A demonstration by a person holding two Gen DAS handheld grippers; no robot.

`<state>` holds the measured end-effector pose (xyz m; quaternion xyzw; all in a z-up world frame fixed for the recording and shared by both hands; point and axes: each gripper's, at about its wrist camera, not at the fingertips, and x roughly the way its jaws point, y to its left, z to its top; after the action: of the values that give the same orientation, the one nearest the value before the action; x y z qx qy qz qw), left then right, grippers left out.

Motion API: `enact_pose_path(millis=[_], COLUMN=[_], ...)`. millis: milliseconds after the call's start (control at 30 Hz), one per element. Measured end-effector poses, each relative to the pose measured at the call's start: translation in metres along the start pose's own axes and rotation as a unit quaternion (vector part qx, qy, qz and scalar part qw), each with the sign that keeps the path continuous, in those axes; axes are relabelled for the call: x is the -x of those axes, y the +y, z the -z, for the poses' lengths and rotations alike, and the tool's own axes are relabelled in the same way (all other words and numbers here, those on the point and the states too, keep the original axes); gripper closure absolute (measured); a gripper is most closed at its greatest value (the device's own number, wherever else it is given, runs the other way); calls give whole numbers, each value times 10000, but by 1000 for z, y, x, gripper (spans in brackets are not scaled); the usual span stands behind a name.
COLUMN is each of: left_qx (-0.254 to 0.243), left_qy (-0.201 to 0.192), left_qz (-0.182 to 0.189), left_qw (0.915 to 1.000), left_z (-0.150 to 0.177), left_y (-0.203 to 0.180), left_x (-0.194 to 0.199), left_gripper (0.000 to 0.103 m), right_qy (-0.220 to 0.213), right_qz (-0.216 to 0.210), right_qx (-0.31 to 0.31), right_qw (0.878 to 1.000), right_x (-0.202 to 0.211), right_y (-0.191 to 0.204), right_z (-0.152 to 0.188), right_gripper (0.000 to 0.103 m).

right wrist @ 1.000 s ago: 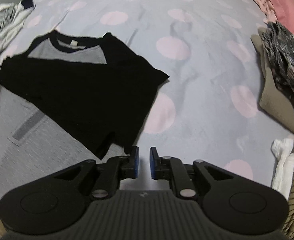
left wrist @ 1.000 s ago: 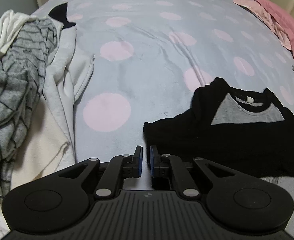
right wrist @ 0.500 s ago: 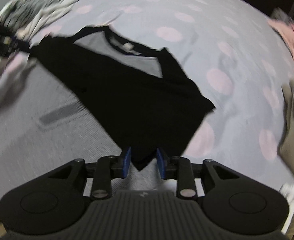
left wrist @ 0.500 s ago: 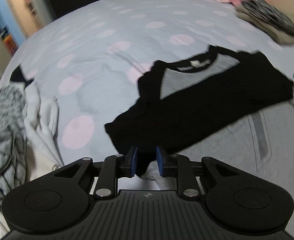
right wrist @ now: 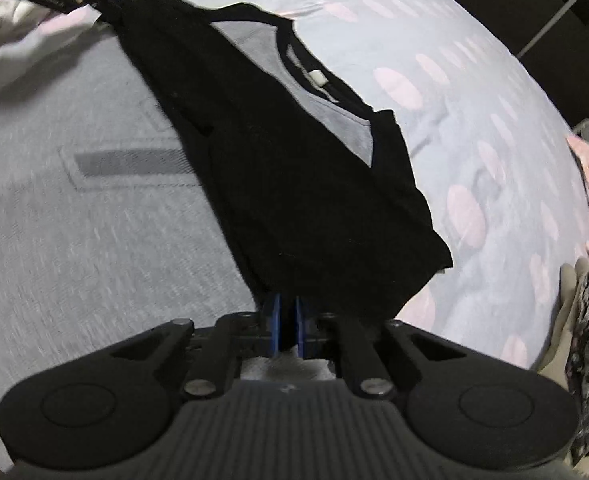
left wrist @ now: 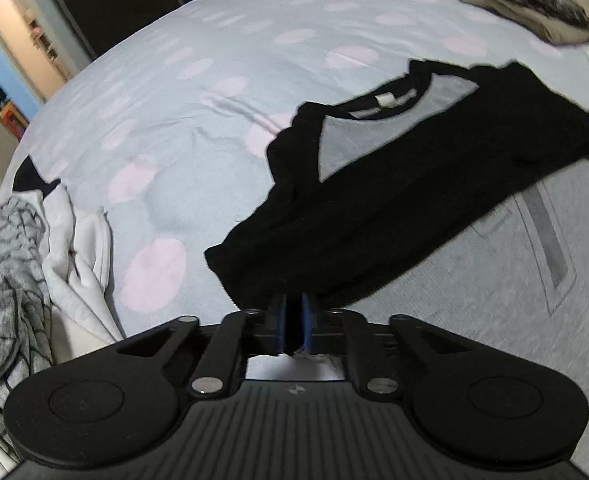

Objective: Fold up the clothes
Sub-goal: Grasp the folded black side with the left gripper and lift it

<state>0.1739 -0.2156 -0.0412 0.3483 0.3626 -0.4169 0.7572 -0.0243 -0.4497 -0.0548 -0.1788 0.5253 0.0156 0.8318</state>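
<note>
Bed (left wrist: 214, 92): spotted cover bare beyond the shirt; clothes heaps (left wrist: 10, 264) crowd its edges. Black shirt (left wrist: 394, 184), flat a second ago, now stretched between both grippers. Left gripper (left wrist: 293, 322) and right gripper (right wrist: 287, 326): jaws just closed, each clenching a shirt corner.

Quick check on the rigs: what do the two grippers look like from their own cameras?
Both match: the left gripper and right gripper have matte black bodies with ribbed tops, two round discs at the sides, silver pivot screws on black linkage arms, and blue finger pads. No cables or sleeves show.
</note>
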Motion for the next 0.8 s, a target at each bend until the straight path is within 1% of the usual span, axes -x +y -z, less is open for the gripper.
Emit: enact_pose_path(millis=[133,233,267,333,367,400,433,467,500,567,633,800], left_qx=[312,484,456,350,223,75,-74,-251,-437,-808,-1069,-1259], left_qy=[-52,-159,-197,-275,-299,-319,-338,-343,-343,-344,-372,-623], left_qz=[-42,-12,-10,-11,15,49,83,78,61,27,-172,-676], left_qw=[9995,9987,9988,9990,9993,9995,9994,9991,9984,9961,9934,9878], left_z=[0,0,0,0,1,2,3,5,6,10,14,17], left_y=[12,20,21,20,17,13,10,4,-2,-15,-24,-32], left_x=[4,11,13,18,19,20,21,21,20,19,17,13], left_gripper=[103,103,103,103,101,98,89,82,81,80,80,80], right_qy=[-87,-247,-315,-448,-511,-593,-671,-750,-828,-969,-1115,-1413], right_qz=[-138,-254,-268,-295,-308,-311,-272,-233,-193,-126,-56,36], right_qx=[-362,-953,-1229,-1774,-2044,-2342,-2524,-2705,-2869,-3042,-3131,-3253], right_qw=[9992,9948,9916,9827,9771,9699,9649,9595,9542,9476,9431,9350], right_x=[10,21,25,33,35,39,42,46,49,56,62,75], right_y=[-14,-33,-41,-58,-65,-73,-77,-81,-85,-89,-90,-93], right_z=[-6,-11,-13,-16,-17,-18,-20,-21,-23,-26,-30,-38], right_gripper=[98,98,98,99,99,99,99,99,99,99,99,99])
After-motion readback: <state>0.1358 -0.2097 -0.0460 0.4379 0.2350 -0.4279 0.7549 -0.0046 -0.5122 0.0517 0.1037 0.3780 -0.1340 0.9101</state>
